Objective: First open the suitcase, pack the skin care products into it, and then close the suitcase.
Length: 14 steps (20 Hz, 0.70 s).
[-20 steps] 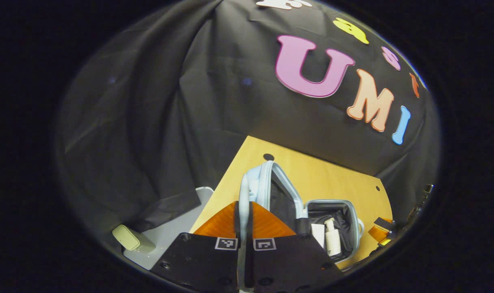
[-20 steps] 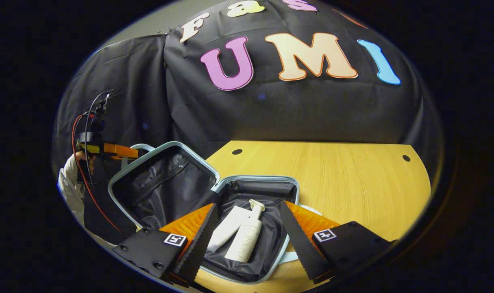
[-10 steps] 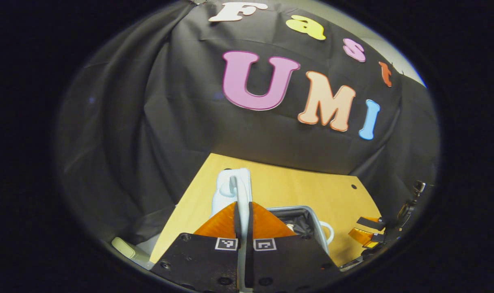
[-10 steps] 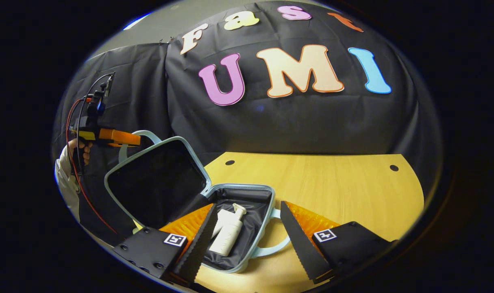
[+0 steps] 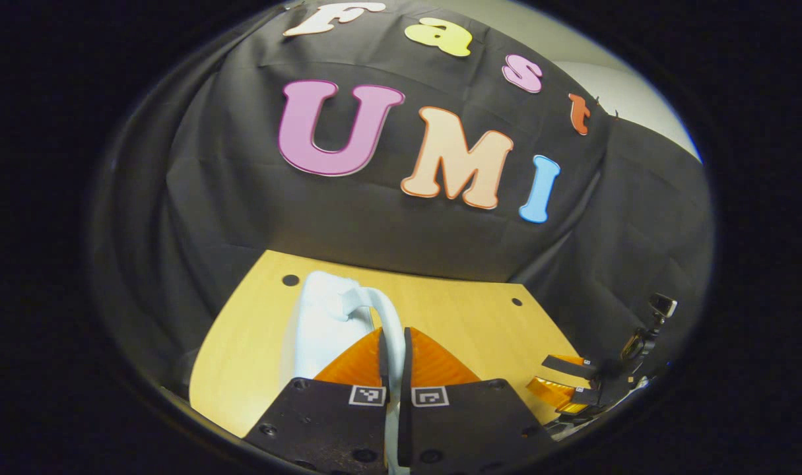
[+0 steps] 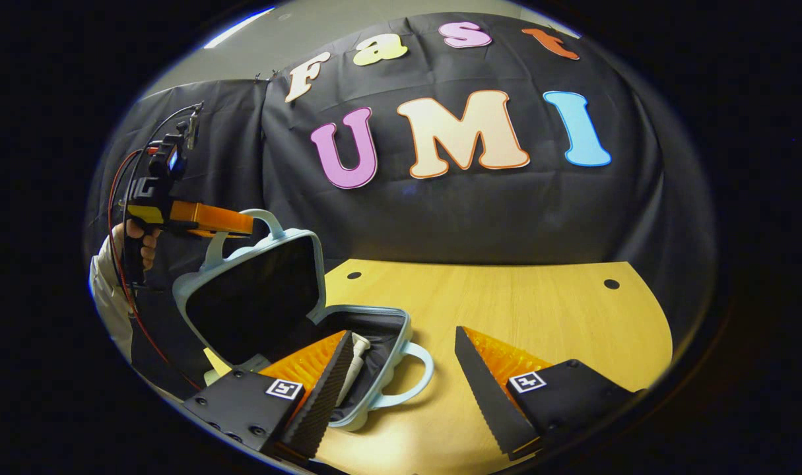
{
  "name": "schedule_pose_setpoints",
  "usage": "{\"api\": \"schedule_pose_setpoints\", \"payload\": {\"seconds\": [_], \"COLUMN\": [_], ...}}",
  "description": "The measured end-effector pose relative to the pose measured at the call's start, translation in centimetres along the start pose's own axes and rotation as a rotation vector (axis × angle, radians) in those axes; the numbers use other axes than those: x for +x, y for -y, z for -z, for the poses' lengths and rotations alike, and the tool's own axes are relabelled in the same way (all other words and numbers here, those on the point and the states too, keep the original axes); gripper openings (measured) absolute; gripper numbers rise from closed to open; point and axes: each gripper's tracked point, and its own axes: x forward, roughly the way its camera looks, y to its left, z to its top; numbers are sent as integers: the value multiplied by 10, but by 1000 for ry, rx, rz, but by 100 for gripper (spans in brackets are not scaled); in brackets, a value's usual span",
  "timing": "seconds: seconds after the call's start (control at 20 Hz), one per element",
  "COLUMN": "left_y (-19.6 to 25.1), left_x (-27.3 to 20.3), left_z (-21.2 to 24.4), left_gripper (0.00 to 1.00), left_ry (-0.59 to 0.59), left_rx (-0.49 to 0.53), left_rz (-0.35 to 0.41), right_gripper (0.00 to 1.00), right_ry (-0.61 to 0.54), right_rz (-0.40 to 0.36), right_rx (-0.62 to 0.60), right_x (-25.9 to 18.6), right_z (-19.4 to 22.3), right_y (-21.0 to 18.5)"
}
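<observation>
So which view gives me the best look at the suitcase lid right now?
The right gripper view: the suitcase lid shows whole, raised partway over the base, with its dark lining facing the camera and the left gripper on its handle. The left gripper view shows its pale outer shell edge-on and the handle between that gripper's jaws.

A light wooden desk [image 6: 519,297] with a rounded front edge stood against the booth's black cloth wall [image 6: 480,211]. Small dark round holes were set into its top near the back: one on the left [image 6: 354,275] and one on the right [image 6: 611,284]. In the left gripper view the same desk [image 5: 453,316] showed its two holes too [image 5: 290,280] [image 5: 517,301]. Above the cloth, a pale plain wall [image 6: 321,26] was lit.
</observation>
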Motion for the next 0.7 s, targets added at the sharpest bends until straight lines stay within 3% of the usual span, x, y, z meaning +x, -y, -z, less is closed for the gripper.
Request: {"api": "schedule_pose_setpoints", "payload": {"seconds": [0.25,0.7], "left_y": [49,103], "left_x": [30,84], "left_z": [31,103], "left_gripper": [0,0], "left_ry": [-66,-183], "left_rx": [-29,-11], "left_rz": [96,148], "right_gripper": [97,97], "right_ry": [12,9], "right_rz": [34,97], "right_rx": [9,26], "right_x": [-14,-30], "right_z": [-4,-5], "right_y": [27,74]}}
